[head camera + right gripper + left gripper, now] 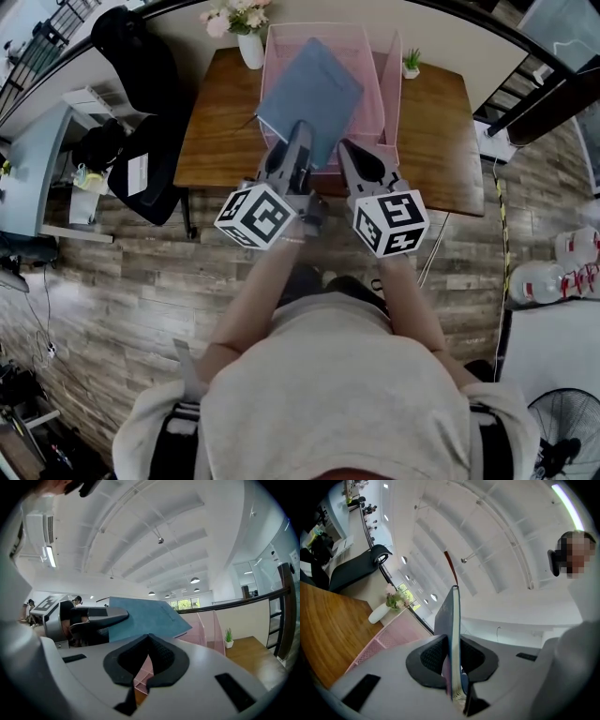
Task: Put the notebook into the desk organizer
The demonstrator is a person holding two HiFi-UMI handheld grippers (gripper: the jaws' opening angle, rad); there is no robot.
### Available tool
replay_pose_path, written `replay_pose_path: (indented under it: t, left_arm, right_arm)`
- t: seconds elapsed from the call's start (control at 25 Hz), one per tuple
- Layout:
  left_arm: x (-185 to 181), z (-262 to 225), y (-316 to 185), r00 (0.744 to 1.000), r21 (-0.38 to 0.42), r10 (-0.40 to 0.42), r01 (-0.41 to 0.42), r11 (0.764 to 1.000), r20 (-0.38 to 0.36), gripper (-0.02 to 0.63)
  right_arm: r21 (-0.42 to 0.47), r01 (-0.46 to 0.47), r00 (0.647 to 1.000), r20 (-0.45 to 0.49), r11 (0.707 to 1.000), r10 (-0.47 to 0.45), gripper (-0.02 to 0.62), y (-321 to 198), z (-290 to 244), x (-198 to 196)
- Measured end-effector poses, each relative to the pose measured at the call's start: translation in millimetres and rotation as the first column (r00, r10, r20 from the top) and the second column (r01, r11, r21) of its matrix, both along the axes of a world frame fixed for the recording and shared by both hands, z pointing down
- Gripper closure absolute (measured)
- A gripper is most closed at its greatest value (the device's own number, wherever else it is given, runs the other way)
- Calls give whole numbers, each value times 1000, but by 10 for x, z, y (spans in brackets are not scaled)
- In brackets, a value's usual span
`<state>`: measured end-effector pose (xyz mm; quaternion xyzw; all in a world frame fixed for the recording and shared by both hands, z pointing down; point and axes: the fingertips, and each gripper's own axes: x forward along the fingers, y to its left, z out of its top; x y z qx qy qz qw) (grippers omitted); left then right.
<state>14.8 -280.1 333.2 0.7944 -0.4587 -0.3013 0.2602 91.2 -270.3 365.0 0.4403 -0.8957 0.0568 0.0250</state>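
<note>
Black office chair (141, 141) stands off the table's left edge, close to it but not touching as far as the head view shows.

Wooden table (220, 141): the left part is bare from the front edge back to the far left corner. There a white vase of flowers (249, 42) stands, just beside the organizer's left wall.

Left gripper (299, 141) reaches in over the front edge. Its jaws are clamped on the near corner of the blue notebook (311, 86), with the pads pressing both covers. Seen from its own view the book sits edge-on between them.

The notebook is turned corner-first and hangs tilted over the left and middle of the pink mesh desk organizer (373, 112). Its far corners stay inside the organizer's walls. Whether it touches the mesh below, cannot tell.

The organizer fills the middle of the table from the back edge nearly to the front edge. An upright divider rises along its right side.

Right gripper (350, 152) sits at the organizer's front rim, just right of the left one and clear of the notebook. Its jaws are closed tip to tip with nothing held; only pink mesh shows behind them.

Small potted plant (411, 64) stands near the far right corner, close to the organizer's right wall. From there to the right edge and the front right corner the wood is bare.
</note>
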Motion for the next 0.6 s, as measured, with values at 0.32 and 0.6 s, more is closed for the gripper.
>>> replay_pose_path:
  t: [0.32,0.6]
  left_arm:
    - [-5,124,-148,1000,-31,5,-6,999,-30,539]
    - [10,218,-164,998,-38,1,-4,999,-61,532]
  right_arm:
    - [-19,-29,999,-34,999,29,586,-118,94,4]
    - [-28,-46,998,-40,999,45,586,-125,155,11]
